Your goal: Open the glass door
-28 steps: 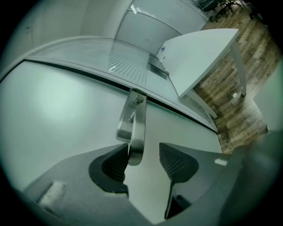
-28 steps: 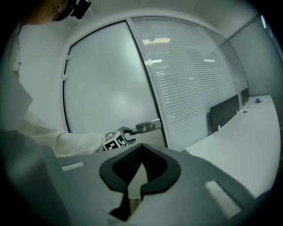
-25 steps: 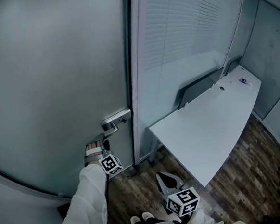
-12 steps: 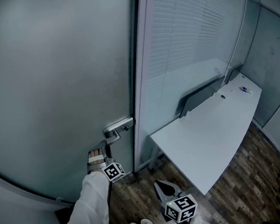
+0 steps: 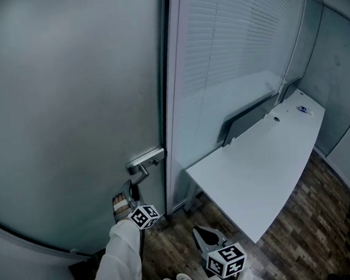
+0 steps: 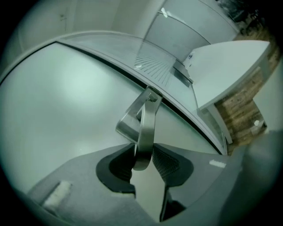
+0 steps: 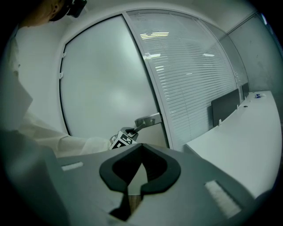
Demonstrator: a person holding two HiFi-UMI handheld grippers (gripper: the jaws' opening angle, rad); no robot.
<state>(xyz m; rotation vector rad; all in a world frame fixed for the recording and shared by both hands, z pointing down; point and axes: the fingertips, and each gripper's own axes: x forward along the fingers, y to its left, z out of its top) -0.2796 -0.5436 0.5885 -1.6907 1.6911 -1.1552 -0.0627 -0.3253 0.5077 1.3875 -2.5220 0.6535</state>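
The frosted glass door (image 5: pixel 69 102) fills the left of the head view. Its metal lever handle (image 5: pixel 142 165) hangs tilted downward from its plate. My left gripper (image 5: pixel 132 191) reaches up to the lever's free end. In the left gripper view the lever handle (image 6: pixel 146 128) runs between the pads; the jaws have just been closing and now press on its tip, so my left gripper (image 6: pixel 142 162) is shut on it. My right gripper (image 5: pixel 205 230) hangs low near the floor, away from the door, and is shut on nothing, its tips meeting (image 7: pixel 141 152).
A pale door frame (image 5: pixel 171 106) separates the door from a glass wall with blinds (image 5: pixel 233 41). To the right stands a white desk (image 5: pixel 256 172) with a grey panel (image 5: pixel 249 118) and a small item (image 5: pixel 304 109). Wood floor (image 5: pixel 177 245) lies below.
The left gripper has rolled and closed on the lever, and the lever has swung from level to tilted down. The right gripper has stayed put.
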